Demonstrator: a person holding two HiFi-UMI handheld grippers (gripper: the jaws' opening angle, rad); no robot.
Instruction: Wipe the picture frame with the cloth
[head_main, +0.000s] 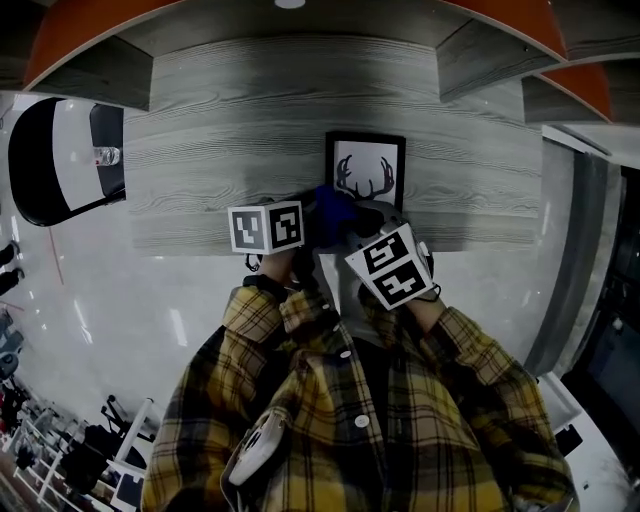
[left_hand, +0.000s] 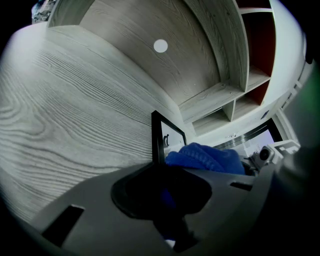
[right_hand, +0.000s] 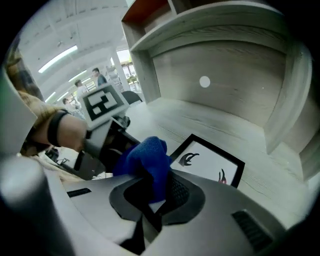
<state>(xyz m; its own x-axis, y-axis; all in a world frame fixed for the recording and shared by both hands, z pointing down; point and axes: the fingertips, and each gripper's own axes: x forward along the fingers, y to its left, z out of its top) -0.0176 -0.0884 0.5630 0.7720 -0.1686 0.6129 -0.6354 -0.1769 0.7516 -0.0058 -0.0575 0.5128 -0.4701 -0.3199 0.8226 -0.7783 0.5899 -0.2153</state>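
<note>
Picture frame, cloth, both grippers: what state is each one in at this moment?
picture frame: lying flat on the desk, face up, antler print showing.
blue cloth: bunched, gripped from both sides, by the frame's near edge.
left gripper: shut on the blue cloth.
right gripper: shut on the blue cloth.

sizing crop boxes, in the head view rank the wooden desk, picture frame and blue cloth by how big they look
1. wooden desk, by far the largest.
2. picture frame, lower edge hidden.
3. blue cloth, smallest as seen; bunched and partly hidden.
</note>
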